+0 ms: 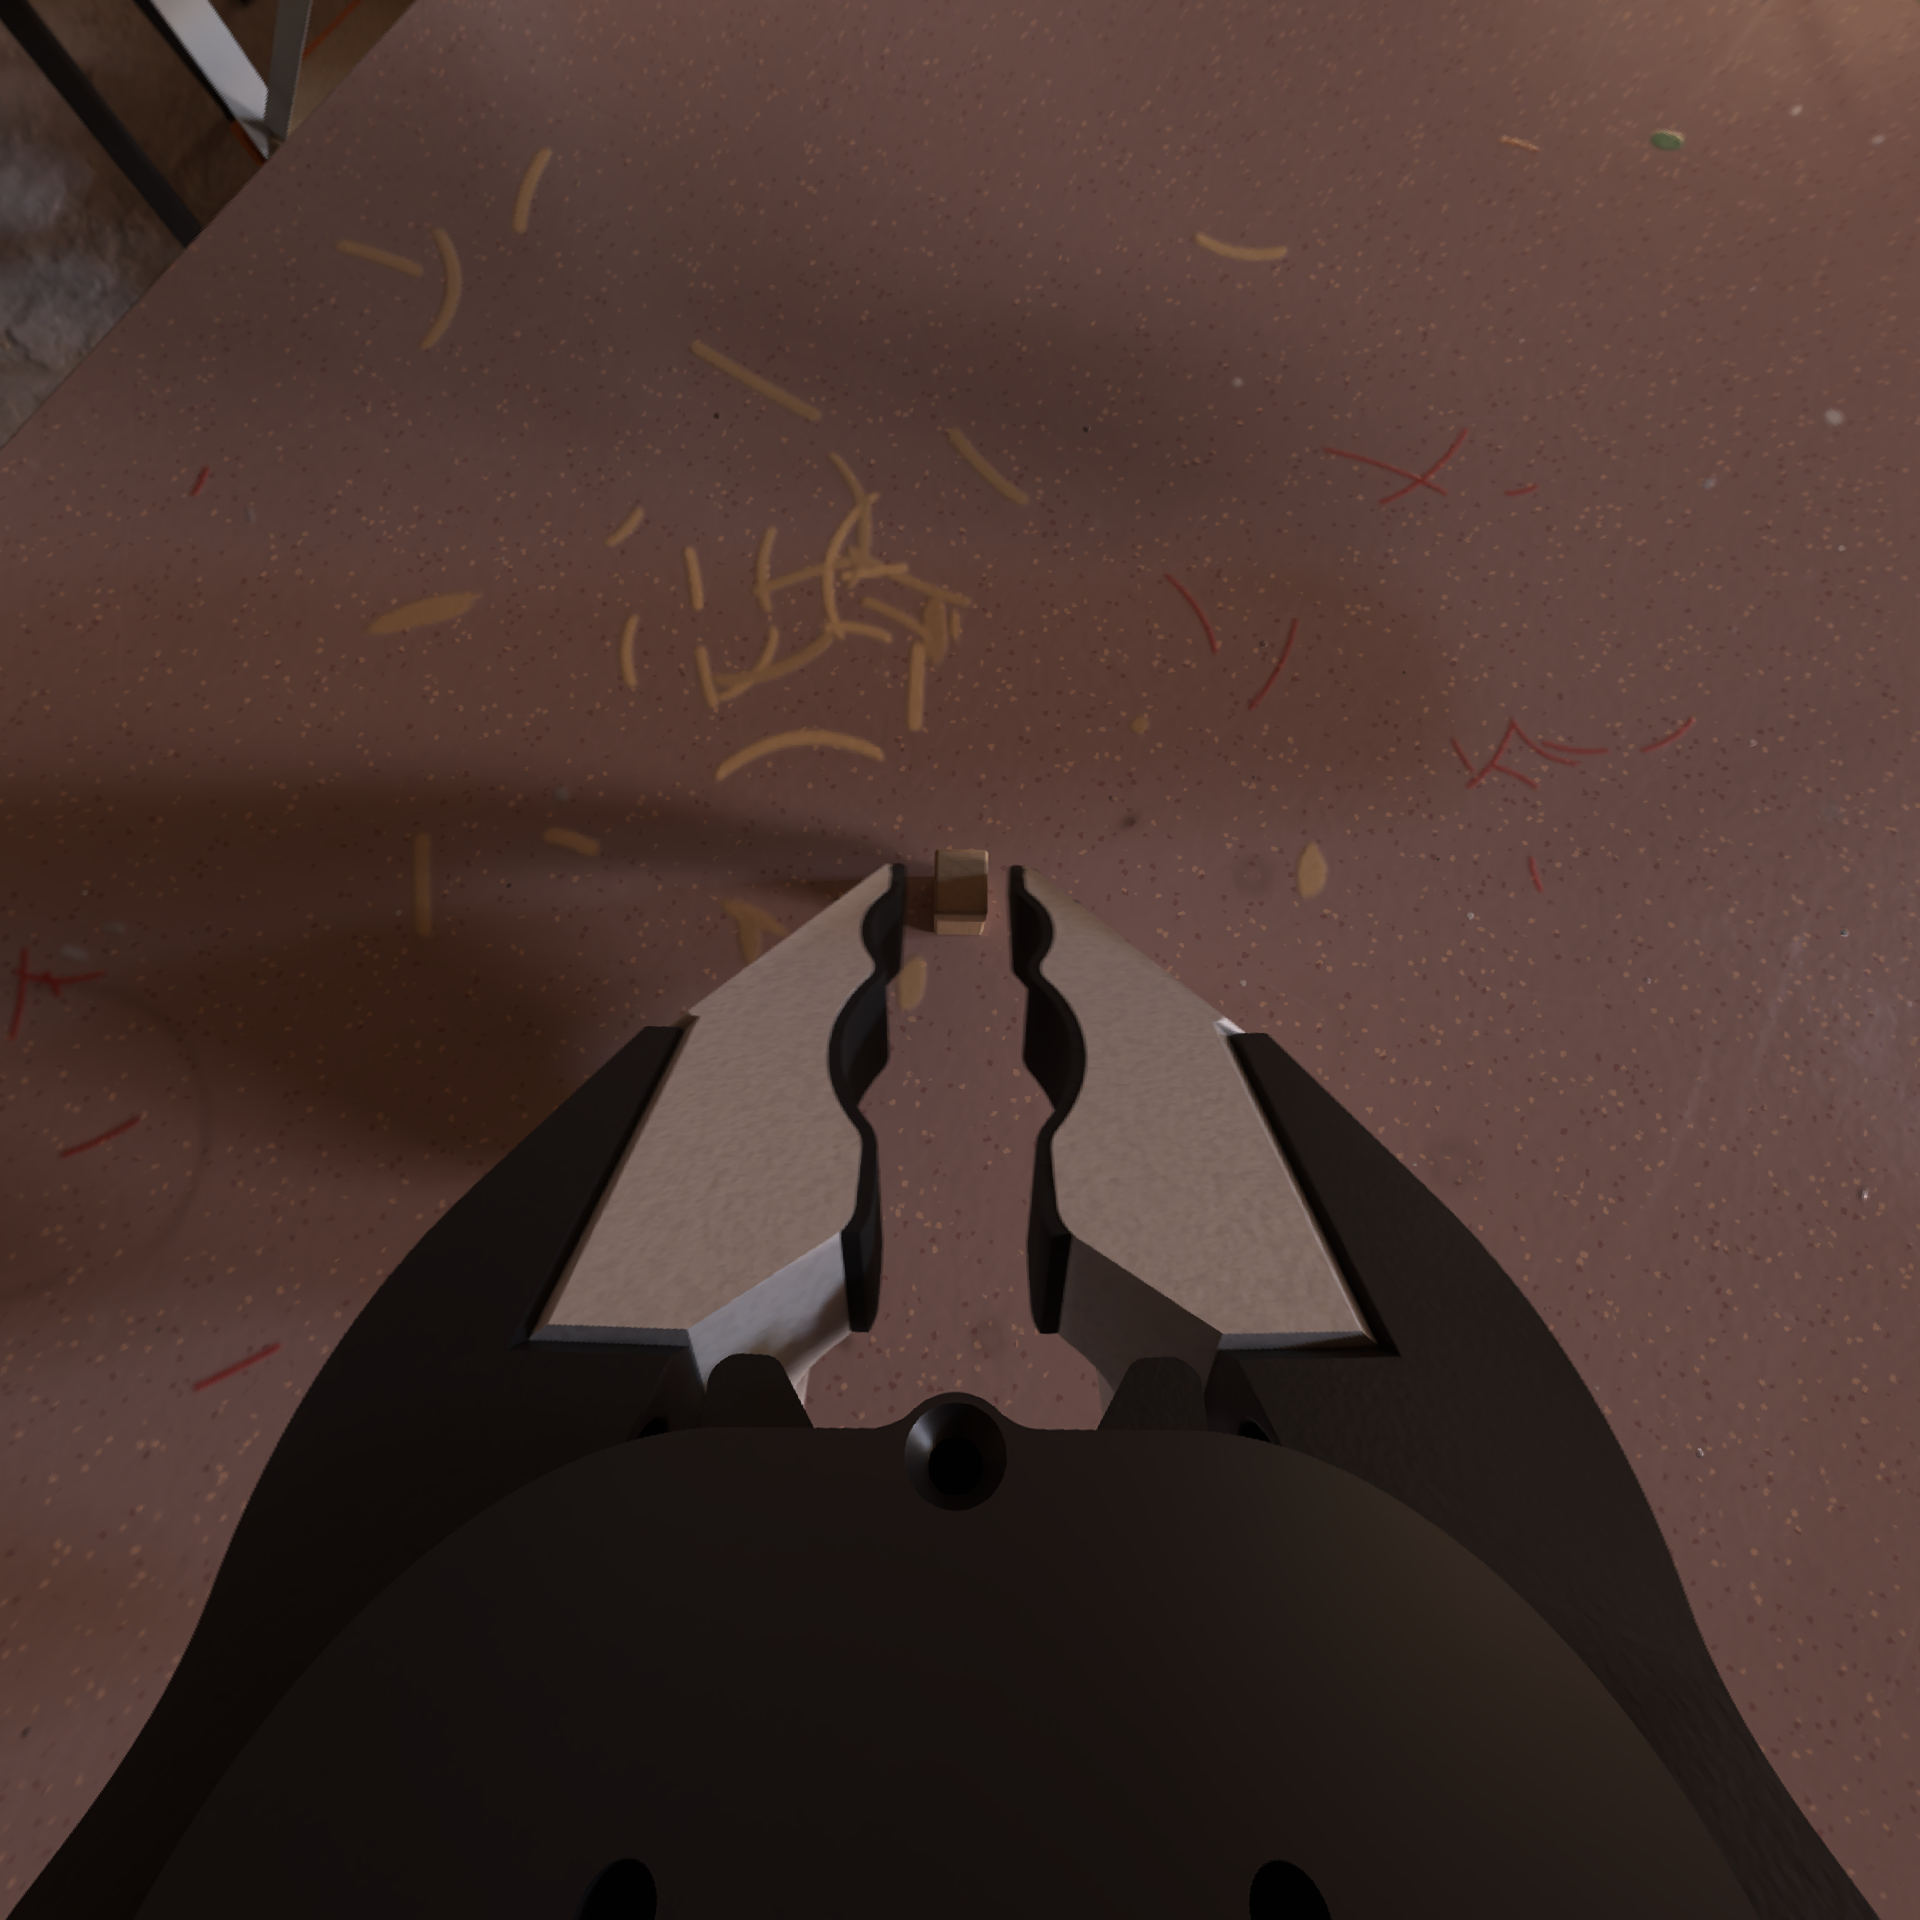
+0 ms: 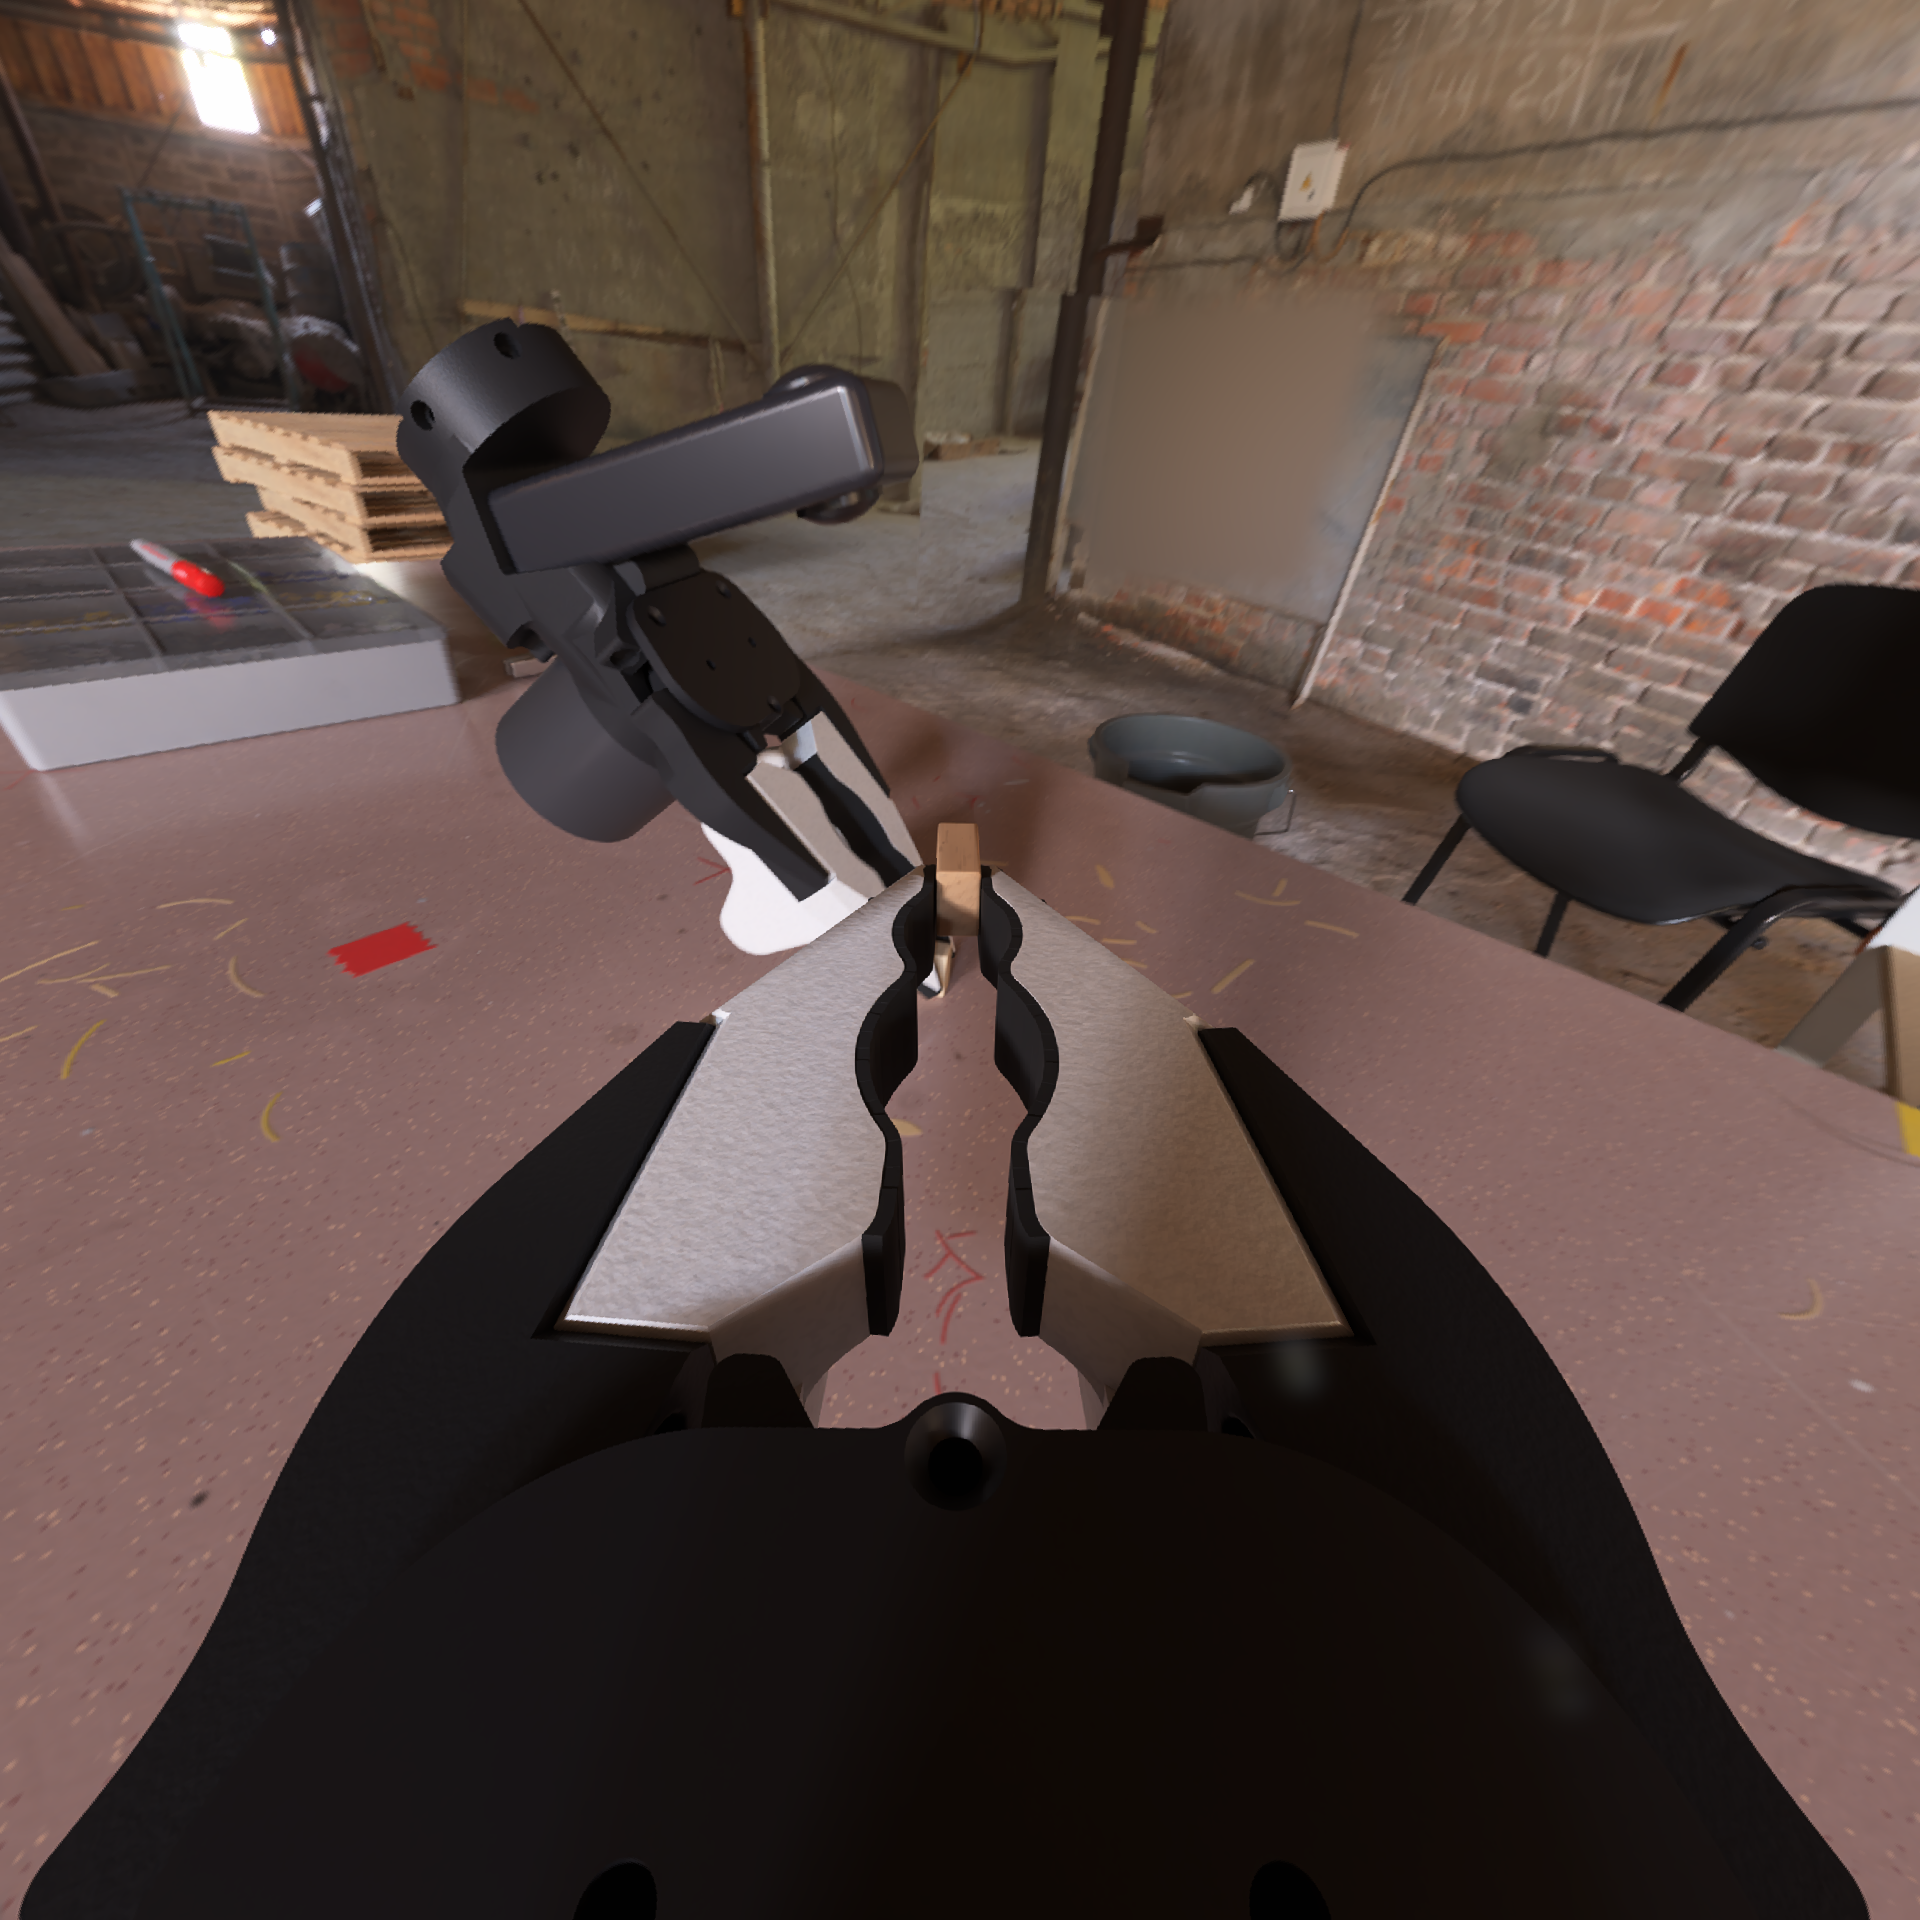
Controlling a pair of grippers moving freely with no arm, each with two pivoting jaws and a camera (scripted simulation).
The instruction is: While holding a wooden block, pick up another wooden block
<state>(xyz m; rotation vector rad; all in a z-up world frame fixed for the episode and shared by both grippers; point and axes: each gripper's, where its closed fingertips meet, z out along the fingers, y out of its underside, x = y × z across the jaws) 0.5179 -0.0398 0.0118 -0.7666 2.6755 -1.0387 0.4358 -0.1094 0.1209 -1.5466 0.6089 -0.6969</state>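
In the left wrist view my left gripper is open and low over the brown table. A small wooden block sits on the table between its fingertips, with a gap on the right side. In the right wrist view my right gripper is shut on another pale wooden block, held upright at the fingertips above the table. The left gripper also shows there, tilted down just left of my right fingertips. A pale wooden piece shows lower through the gap between the right fingers.
A flat grey-white box with a red marker on it lies at the table's far left. A red tape patch is on the table. Beyond the table's right edge stand a bucket and a black chair.
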